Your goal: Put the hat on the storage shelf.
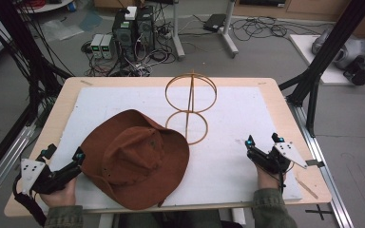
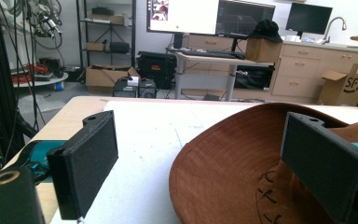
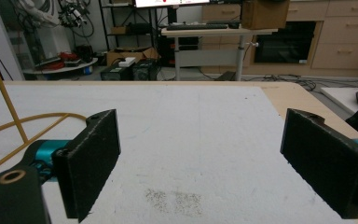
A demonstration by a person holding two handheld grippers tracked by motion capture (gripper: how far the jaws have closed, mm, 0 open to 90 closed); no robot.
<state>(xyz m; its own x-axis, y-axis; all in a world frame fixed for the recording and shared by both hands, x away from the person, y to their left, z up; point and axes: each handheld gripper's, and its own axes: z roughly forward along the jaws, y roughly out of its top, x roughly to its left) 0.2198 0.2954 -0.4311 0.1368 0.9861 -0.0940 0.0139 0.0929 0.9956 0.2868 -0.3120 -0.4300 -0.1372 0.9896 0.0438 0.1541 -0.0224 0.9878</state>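
Note:
A brown wide-brimmed hat [image 1: 135,156] lies crown up on the white sheet [image 1: 237,114] at the front left of the table. Behind it stands a gold wire hat stand [image 1: 190,102] made of rings on a thin post. My left gripper [image 1: 65,153] rests at the hat's left edge and is open. In the left gripper view the hat's brim [image 2: 233,163] reaches into the space between the jaws of my left gripper [image 2: 207,163], near the right one, and nothing presses on it. My right gripper [image 1: 264,140] is open over bare sheet at the front right. Its jaws [image 3: 205,163] hold nothing.
The stand's base ring [image 3: 9,126] lies to the left of my right gripper. Black frame posts [image 1: 313,71] rise beside the table's right edge. Computers and cables [image 1: 133,33] sit on the floor beyond the far edge. Cabinets and a desk [image 2: 223,60] stand far off.

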